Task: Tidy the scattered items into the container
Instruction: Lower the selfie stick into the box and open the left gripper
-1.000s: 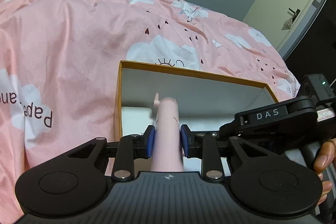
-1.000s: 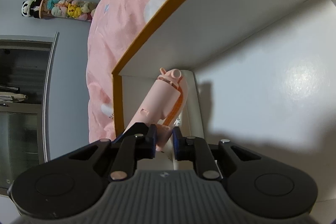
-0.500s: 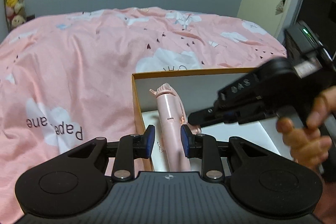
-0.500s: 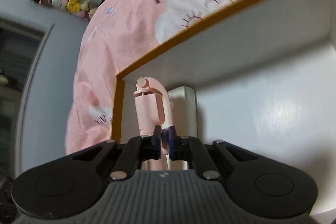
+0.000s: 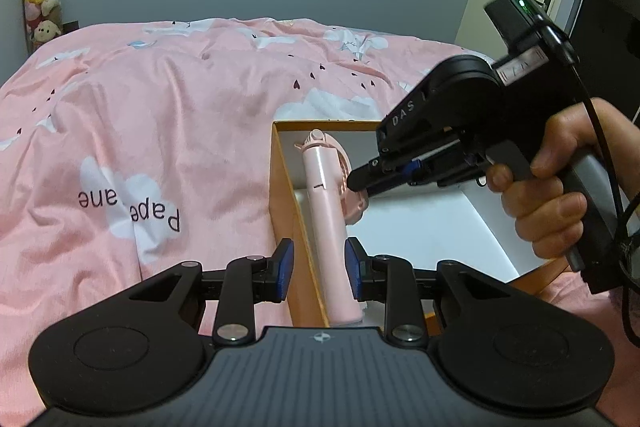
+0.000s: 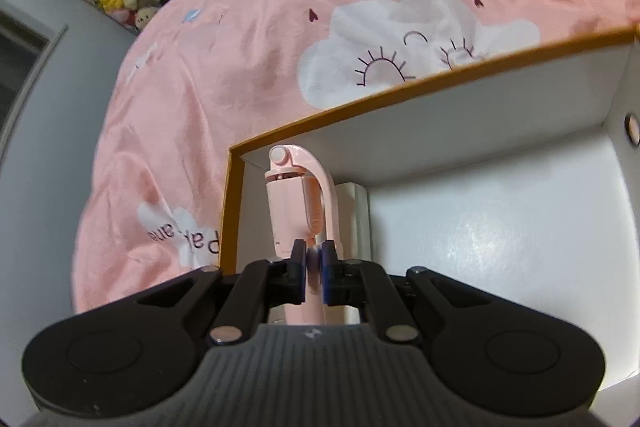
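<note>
**Pink folding fan pinched by its thin loop, inside the box**

The pink handheld fan (image 5: 325, 227) lies along the left wall of the orange-edged box (image 5: 280, 187) on the pink duvet (image 5: 160, 115). The right gripper (image 6: 313, 269) is clamped narrow on the fan's thin curved arm. The left gripper (image 5: 318, 269) stands partly open, pads astride the handle and apparently not pressing it. The fan looks light, rigid, smooth plastic; its hinged arm may flex or slip, so the straight handle seems the safer hold.

box (image 5: 280, 187) left wall beside pink fan (image 5: 326, 227), right tool (image 5: 356, 183) across, floor rightward bare
</note>
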A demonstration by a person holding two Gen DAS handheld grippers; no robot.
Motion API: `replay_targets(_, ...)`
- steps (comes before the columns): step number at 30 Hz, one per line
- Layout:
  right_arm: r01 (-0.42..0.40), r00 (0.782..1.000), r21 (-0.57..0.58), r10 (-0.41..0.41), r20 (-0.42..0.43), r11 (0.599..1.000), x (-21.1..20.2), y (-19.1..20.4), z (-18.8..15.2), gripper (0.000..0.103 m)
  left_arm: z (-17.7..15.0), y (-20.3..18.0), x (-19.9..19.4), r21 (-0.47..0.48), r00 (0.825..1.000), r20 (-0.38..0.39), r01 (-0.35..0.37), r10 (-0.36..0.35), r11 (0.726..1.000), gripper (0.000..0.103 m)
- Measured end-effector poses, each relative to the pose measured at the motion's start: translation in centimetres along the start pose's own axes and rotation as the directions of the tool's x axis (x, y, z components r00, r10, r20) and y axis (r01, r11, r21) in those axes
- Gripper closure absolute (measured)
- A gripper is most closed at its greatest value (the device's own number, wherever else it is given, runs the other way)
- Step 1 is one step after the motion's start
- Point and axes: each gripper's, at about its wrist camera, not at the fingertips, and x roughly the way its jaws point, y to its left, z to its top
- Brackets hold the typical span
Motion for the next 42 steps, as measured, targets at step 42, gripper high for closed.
replay_targets(42, 0.177, 0.978, -0.168, -0.192, -0.081, 0.97, 0.3, 0.0, -2.5, 0.074, -1.3, 1.4, -0.2, -0.068, 0.999, -0.006, 0.053, -0.054, 0.996, 0.071)
